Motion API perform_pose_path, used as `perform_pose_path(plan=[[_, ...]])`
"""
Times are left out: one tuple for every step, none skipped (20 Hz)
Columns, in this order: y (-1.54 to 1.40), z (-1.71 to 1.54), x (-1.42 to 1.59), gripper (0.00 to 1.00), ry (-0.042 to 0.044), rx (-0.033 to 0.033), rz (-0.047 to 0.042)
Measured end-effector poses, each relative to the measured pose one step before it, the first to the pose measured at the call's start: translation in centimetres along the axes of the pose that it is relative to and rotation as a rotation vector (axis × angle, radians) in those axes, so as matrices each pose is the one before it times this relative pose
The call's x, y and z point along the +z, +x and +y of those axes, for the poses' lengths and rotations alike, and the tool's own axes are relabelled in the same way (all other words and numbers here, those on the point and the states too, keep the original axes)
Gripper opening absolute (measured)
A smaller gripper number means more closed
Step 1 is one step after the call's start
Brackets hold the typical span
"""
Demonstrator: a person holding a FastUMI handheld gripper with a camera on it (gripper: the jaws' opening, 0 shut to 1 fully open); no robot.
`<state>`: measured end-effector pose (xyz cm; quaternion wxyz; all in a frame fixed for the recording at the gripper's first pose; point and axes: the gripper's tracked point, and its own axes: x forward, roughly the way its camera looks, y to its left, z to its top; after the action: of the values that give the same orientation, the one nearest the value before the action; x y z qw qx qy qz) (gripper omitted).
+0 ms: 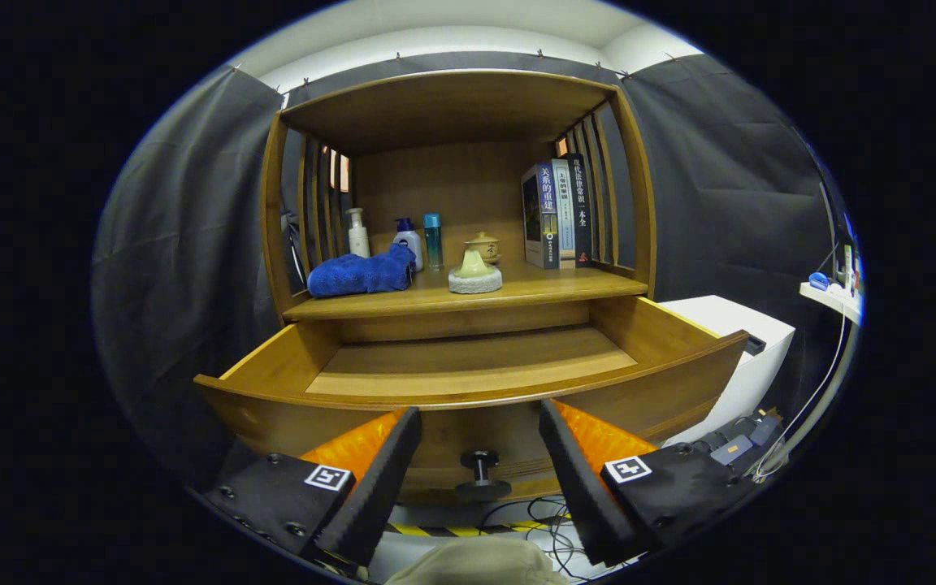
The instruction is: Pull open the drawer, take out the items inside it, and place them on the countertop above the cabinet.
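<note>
Wooden drawer (468, 366) is standing pulled out just beyond my gripper (480, 431), my fingers are gaping wide apart and holding nothing, and its little knob (482, 471) is sitting between them. I am seeing only bare boards inside, so I think the taking-out is nearly done; next I am checking the drawer's near corners. On the countertop (565, 286), a blue cloth (362, 274) is lying near the left edge, bottles (407, 240) along the back, books (557, 213) at the right.

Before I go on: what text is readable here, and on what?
"关系的重建": spine of the blue-spined book on the shelf.
"现代法律常识一本全": spine of the black book, my best reading since it is small.
Middle book: title too blurred to read.
Bottles: print too small to read.
The gripper is open, the drawer knob just ahead of it; its square markers carry no words.
</note>
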<state>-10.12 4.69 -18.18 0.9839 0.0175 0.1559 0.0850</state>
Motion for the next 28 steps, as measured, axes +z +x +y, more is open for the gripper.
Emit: perform_pose_path(plan=[[0.393, 0.009, 0.089, 0.98, 0.00497, 0.00161, 0.00228], [0.363, -0.010, 0.181, 0.98, 0.00285, 0.00057, 0.00099], [0.462, 0.009, 0.164, 0.98, 0.00035, -0.00047, 0.00064], [0.401, 0.059, 0.117, 0.98, -0.00004, -0.00058, 0.00241], [0.526, 0.025, 0.203, 0.98, 0.00096, -0.00108, 0.00286], [0.590, 0.056, 0.157, 0.98, 0.00406, 0.00035, 0.00415], [0.561, 0.112, 0.206, 0.98, 0.00676, 0.00223, 0.00190], [0.674, 0.133, 0.362, 0.98, 0.00820, 0.00368, 0.00003], [0.585, 0.184, 0.448, 0.98, 0.00815, 0.00340, -0.00335], [0.655, 0.008, -0.104, 0.98, -0.00152, -0.00141, 0.00781], [0.488, 0.116, 0.070, 0.97, -0.00615, -0.00344, 0.00198], [0.511, -0.016, 0.424, 0.98, -0.00238, -0.00244, -0.00703], [0.484, -0.023, 0.122, 0.98, -0.00150, 0.00030, 0.00377], [0.360, 0.017, 0.104, 0.98, 0.00055, -0.00111, -0.00311], [0.432, 0.071, 0.133, 0.98, -0.00090, -0.00050, 0.00052], [0.330, -0.022, 0.090, 0.98, -0.00141, 0.00061, -0.00010], [0.453, 0.010, 0.073, 0.98, 0.00125, -0.00013, 0.00158], [0.419, 0.024, 0.173, 0.98, -0.00033, -0.00077, 0.00177], [0.374, 0.015, 0.085, 0.98, -0.00261, -0.00137, 0.00161], [0.294, -0.033, 0.159, 0.98, -0.00113, -0.00037, 0.00121], [0.305, 0.023, 0.086, 0.98, 0.00084, 0.00090, -0.00081], [0.391, 0.031, 0.065, 0.98, 0.00028, 0.00165, -0.00033], [0.338, -0.029, 0.148, 0.98, 0.00021, 0.00098, -0.00106], [0.302, -0.017, 0.046, 0.98, -0.00031, 0.00047, -0.00031], [0.345, 0.008, 0.165, 0.98, -0.00066, -0.00007, -0.00112], [0.430, -0.018, 0.100, 0.98, 0.00099, -0.00052, -0.00010], [0.431, 0.040, 0.167, 0.98, 0.00057, -0.00089, 0.00052], [0.297, 0.024, 0.023, 0.98, 0.00047, -0.00087, 0.00138]])
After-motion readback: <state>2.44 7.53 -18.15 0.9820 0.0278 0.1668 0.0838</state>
